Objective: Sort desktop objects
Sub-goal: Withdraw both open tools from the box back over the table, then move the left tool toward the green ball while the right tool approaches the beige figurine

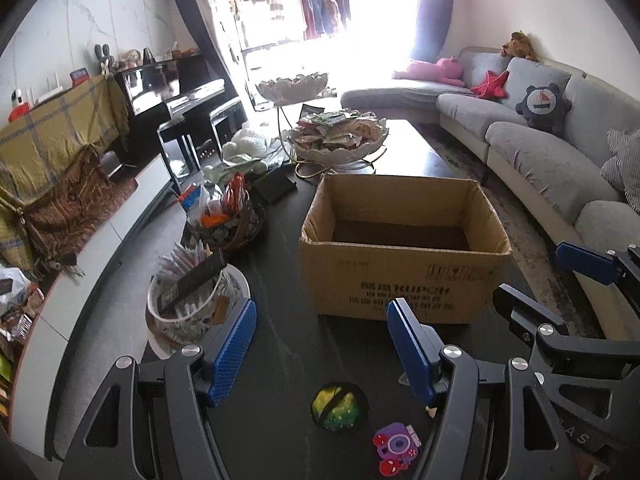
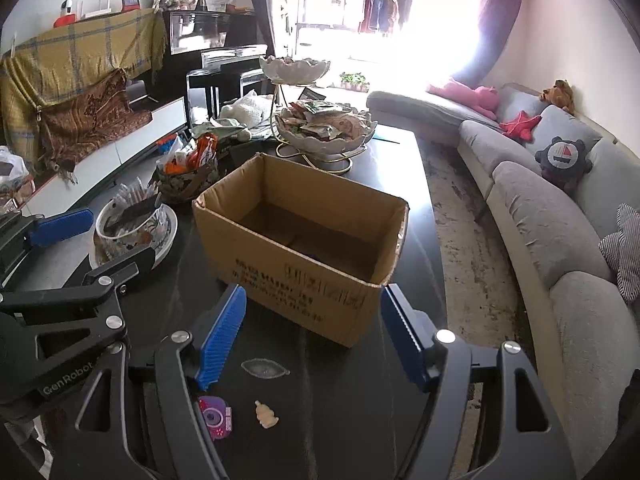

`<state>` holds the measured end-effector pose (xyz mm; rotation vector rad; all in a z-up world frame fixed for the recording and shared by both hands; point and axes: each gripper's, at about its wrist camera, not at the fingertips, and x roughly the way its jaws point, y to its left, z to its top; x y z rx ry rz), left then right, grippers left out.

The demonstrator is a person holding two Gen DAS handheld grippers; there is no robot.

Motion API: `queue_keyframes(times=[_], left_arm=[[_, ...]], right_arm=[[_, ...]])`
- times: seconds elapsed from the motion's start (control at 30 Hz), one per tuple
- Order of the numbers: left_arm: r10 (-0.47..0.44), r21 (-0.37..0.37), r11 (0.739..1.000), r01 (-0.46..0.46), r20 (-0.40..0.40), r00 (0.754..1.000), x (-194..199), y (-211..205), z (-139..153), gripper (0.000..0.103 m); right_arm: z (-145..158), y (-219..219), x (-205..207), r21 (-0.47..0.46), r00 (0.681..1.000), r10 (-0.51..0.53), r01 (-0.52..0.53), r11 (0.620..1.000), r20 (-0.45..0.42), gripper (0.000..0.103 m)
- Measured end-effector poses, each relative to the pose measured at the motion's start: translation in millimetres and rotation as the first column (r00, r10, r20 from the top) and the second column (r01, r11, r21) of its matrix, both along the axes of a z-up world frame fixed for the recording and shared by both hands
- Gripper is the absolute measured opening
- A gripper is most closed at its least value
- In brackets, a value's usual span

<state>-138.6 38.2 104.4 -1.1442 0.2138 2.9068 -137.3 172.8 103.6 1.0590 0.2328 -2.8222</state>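
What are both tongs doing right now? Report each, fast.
Left tongs: open, nothing between the pads.
Right tongs: open, nothing held.

A dark table [image 1: 280, 360] carried an open cardboard box [image 1: 404, 276] at its middle. At seven o'clock from the box lay a green-yellow pouch [image 1: 339, 405], a purple toy camera [image 1: 396, 446] and a small beige figure [image 2: 267, 415]; at nine o'clock stood a round patterned tub [image 1: 188, 304].

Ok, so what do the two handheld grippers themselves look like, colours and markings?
Both match: the left gripper and right gripper have black angular frames with triangular cut-outs and round silver bolts. Their fingers carry blue ribbed pads. White "GenRobot" lettering runs along the left gripper's frame in the right wrist view. No cables or sleeves show.
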Motion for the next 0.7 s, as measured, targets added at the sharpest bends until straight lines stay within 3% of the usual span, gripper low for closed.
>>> queue_keyframes(times=[0.37,0.7], left_arm=[[0.014,0.014,1.000,-0.014,0.033,0.999,20.1,-9.1,-13.3,0.065],[0.013,0.060,0.998,-0.019,0.100,0.995,27.5,-17.8,-31.2,0.065]], right_arm=[[-8.9,-11.9,22.3,0.049,1.000,0.012,-0.012,0.999,-0.004,0.068],[-23.5,-13.5,30.4,0.007,0.999,0.030,-0.030,1.000,0.040,0.068]])
